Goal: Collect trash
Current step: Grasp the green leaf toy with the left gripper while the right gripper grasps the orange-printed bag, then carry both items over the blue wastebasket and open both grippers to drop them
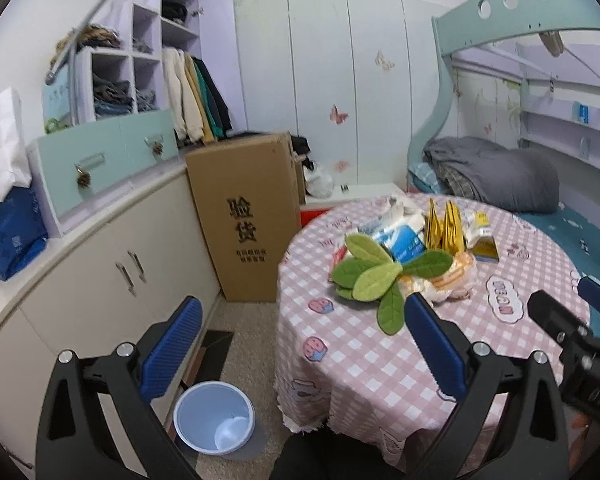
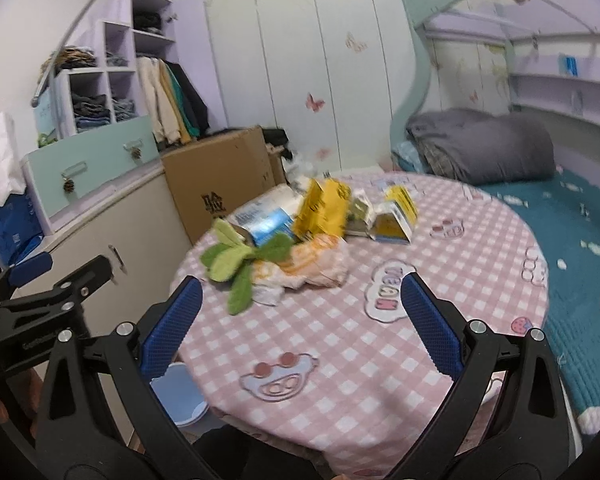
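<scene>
From the left wrist camera, the left gripper (image 1: 302, 344) hangs with its jaws spread wide and nothing between them. The round table (image 1: 380, 364), covered with a pink checked cloth, fills the right half of the view. The trash pile (image 1: 416, 240) lies on the far part of the table, at about 1 o'clock from the gripper: white and blue packets, gold sachets, a small yellow box and a crumpled orange-white bag, with a green plush leaf toy (image 1: 372, 276) lying against it. The blue bin (image 1: 214, 416) stands on the floor at 7 o'clock, just beside the table edge. The brown carton (image 1: 246, 220) at 11 o'clock carries the large characters 验货; the smaller lines under them are too small to read.

From the right wrist camera, the right gripper (image 2: 300, 324) is also wide open and empty, over the near part of the cloth. The pile sits at 12 o'clock, somewhat blurred. A patch on the cloth at 1 o'clock carries mirrored letters which I cannot read with certainty.

I judge that the collecting has not begun. The next move calls for a reach forward to one loose piece, then a carry to the bin.
</scene>
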Tool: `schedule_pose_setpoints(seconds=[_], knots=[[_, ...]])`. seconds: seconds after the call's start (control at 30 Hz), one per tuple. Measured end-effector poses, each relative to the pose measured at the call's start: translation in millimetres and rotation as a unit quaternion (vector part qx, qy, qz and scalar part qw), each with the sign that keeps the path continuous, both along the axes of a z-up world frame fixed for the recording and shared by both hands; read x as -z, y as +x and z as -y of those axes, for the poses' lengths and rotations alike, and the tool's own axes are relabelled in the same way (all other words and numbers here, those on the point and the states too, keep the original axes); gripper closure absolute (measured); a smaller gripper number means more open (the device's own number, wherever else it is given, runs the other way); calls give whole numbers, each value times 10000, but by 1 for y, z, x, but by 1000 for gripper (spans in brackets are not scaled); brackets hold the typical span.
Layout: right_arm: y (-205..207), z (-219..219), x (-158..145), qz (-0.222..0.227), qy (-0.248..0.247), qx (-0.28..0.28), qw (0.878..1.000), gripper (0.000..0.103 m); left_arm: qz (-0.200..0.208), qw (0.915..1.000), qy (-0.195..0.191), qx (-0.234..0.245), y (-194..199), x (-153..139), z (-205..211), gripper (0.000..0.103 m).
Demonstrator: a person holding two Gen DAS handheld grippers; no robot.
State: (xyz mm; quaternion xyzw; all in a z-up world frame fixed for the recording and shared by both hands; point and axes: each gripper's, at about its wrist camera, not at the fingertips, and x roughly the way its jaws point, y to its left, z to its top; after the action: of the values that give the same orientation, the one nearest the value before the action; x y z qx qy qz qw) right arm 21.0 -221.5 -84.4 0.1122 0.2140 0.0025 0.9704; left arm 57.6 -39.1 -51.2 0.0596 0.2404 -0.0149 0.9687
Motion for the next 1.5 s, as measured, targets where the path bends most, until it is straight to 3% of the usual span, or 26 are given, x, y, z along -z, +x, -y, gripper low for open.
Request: schedule_pose_setpoints(seconds=[0.37, 0.6, 0.77, 0.83, 0.87, 0.93, 1.2, 1.23, 1.3, 1.5], knots=[[57, 52, 39, -752, 226, 368, 9962, 6, -930, 9948, -128, 391, 82, 49, 29, 4], [86, 57, 44, -897, 303, 227, 9952, 6, -1014, 9922, -538, 487, 127, 55, 39, 7], [108, 54, 46, -1068, 385, 121, 9935, 6, -1380, 9846, -694, 818, 159, 68, 50, 49], [115, 51, 48, -1136, 467, 36, 9924, 6, -1510, 9784, -989, 1009, 166, 74, 48, 86], [119, 49, 49, -1197, 507, -13, 9915, 6, -1489, 9764, -1138, 1072, 164, 74, 45, 99], [125, 46, 51, -1221, 611, -87, 9906, 6, -1381, 9742, -1333, 1187, 158, 71, 41, 99], [162, 38, 60, -1536, 1274, -241, 9796, 7, -634, 9826, -1508, 880, 118, 43, 0, 99], [166, 37, 61, -1579, 1240, -207, 9794, 10, -558, 9839, -1484, 825, 114, 40, -4, 99], [168, 33, 59, -1567, 1195, -238, 9801, 45, -441, 9855, -1464, 732, 107, 34, -13, 99], [151, 14, 45, -1454, 665, -204, 9869, 61, -348, 9838, -1636, 649, 90, 27, -39, 99]])
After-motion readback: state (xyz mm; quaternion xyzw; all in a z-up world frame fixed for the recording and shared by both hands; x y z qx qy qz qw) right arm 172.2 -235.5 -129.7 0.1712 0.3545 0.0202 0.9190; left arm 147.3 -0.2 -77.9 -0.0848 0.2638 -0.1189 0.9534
